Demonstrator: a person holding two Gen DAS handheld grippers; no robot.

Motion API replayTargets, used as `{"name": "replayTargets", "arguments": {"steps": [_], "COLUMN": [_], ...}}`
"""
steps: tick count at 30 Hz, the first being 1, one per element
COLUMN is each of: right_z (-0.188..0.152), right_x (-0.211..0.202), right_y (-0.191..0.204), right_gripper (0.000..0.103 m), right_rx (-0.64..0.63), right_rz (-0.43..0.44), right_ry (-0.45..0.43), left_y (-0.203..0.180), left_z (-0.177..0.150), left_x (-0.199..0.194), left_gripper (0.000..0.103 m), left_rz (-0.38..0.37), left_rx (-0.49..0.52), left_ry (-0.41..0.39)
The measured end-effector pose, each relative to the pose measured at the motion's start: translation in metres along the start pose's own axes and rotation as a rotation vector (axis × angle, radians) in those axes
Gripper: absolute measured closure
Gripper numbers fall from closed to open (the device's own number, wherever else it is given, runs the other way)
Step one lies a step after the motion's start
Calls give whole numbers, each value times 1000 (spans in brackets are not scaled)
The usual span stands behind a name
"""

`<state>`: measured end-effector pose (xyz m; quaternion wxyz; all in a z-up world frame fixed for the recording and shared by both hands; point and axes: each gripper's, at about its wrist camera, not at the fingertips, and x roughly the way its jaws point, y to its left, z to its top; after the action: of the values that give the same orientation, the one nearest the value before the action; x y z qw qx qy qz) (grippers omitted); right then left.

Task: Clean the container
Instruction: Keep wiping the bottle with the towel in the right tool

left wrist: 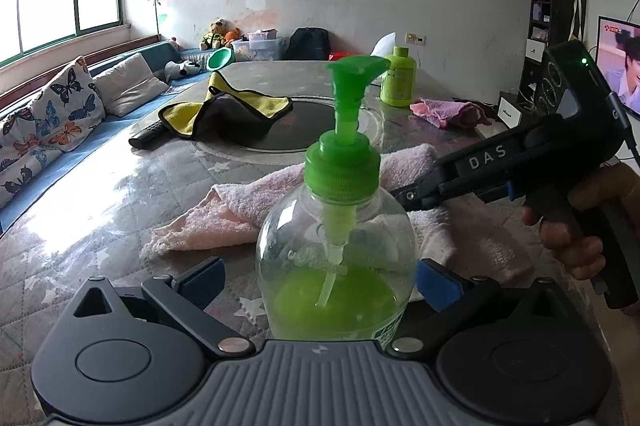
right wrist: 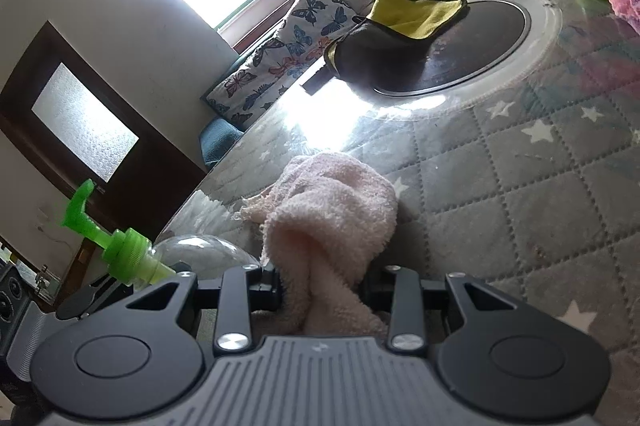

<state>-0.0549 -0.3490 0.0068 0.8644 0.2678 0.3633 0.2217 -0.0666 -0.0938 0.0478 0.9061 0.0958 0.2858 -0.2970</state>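
A clear pump bottle [left wrist: 336, 246] with a green pump head and green liquid at the bottom stands upright between the fingers of my left gripper [left wrist: 320, 286], which is shut on it. It shows tilted at the lower left of the right wrist view [right wrist: 200, 250]. My right gripper [right wrist: 324, 290] is shut on a pale pink towel [right wrist: 336, 210], right beside the bottle. In the left wrist view the right gripper [left wrist: 404, 194] reaches in from the right behind the bottle, and the pink towel [left wrist: 240, 210] lies on the table there.
A quilted star-pattern table cover [right wrist: 540, 186] under glass has a dark round inset [left wrist: 280, 130]. On it lie a yellow and grey cloth [left wrist: 224, 110], a black remote [left wrist: 146, 136], a lime green bottle [left wrist: 398, 78] and a pink cloth [left wrist: 444, 110]. A sofa with cushions [left wrist: 60, 114] stands left.
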Motion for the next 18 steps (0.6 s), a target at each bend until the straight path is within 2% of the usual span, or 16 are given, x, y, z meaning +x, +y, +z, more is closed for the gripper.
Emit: {"name": "replayTargets", "arguments": {"steps": [7,12,18], "right_z": [4,17,38], "right_x": [-7,-20,-34], "right_y": [0,8,37], "right_gripper": [70,70,70], "right_rx": [27,58,16], "right_rz": [22,98,205], "right_ry": [-25,-74,-147], "left_y": [1,2,2], "left_z": [-1,-2,-3], "left_x": [0,-1,-3], "left_gripper": [0,0,1], "left_rz": [-2,-2,-7], "left_rx": [-2,1,6], "left_ry": [2,2,-3]}}
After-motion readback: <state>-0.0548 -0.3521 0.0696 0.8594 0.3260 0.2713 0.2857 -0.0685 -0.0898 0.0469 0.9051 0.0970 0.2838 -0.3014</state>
